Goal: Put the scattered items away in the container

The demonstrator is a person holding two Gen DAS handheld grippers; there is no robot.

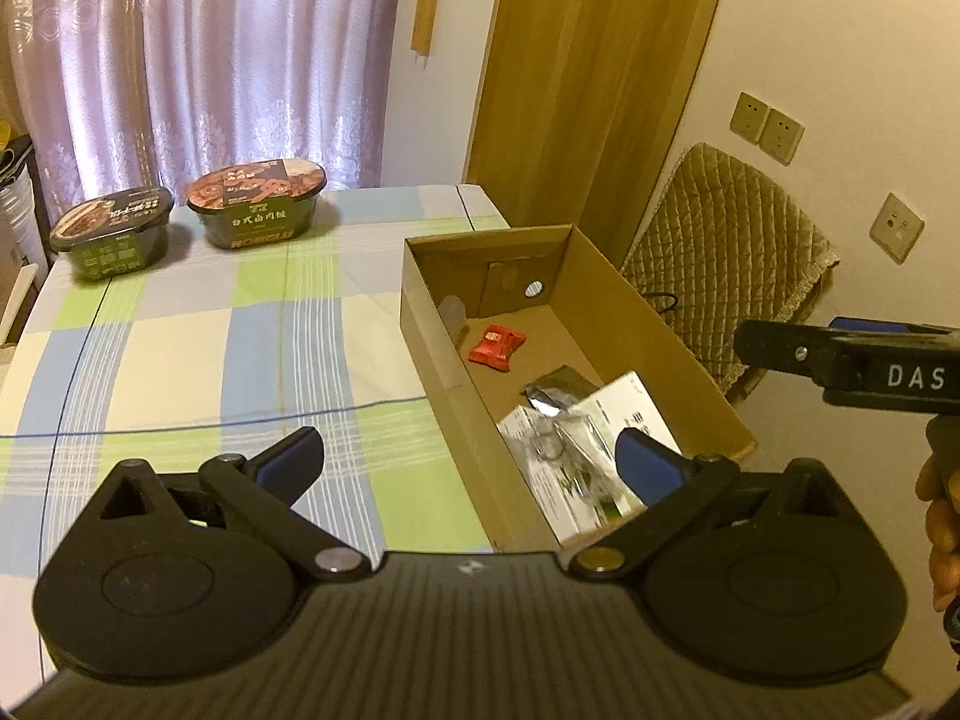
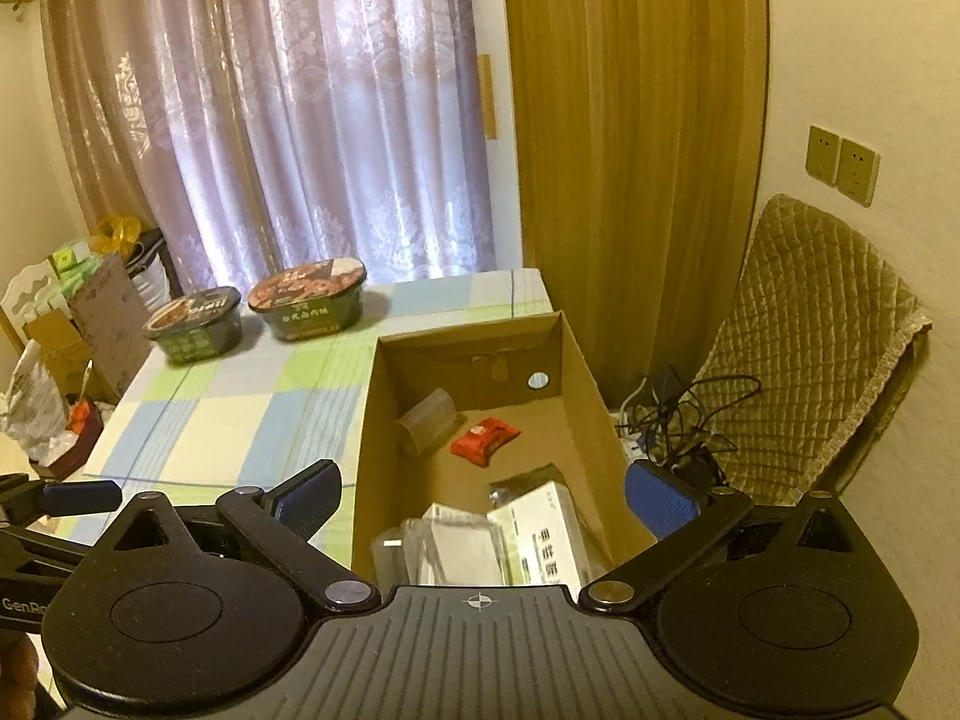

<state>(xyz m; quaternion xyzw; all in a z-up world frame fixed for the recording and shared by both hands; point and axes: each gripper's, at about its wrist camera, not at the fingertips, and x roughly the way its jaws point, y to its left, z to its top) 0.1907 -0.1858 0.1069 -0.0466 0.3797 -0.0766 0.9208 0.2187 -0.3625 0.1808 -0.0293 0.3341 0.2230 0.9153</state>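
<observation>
Hovering with fingers spread wide and empty, the left gripper (image 1: 471, 459) hangs over the near end of a cardboard box (image 1: 447, 372) on a checked tablecloth (image 1: 180, 348); inside lie a red packet (image 1: 497, 345), a foil sachet (image 1: 552, 393) and a white carton (image 1: 624, 420). Seen from the right wrist, the right gripper (image 2: 483, 495) is equally wide open and empty above the box, which also holds a clear cup (image 2: 427, 420); two noodle bowls (image 2: 307, 298) stand outside it, at the table's far end.

The right gripper (image 1: 780, 339) bears white letters "DAS" on its black body, while the left gripper (image 2: 90, 495) shows "GenRo", cut off at the frame edge. The nearer noodle bowl (image 1: 257, 203) carries "台式卤肉饭" on its green side.
</observation>
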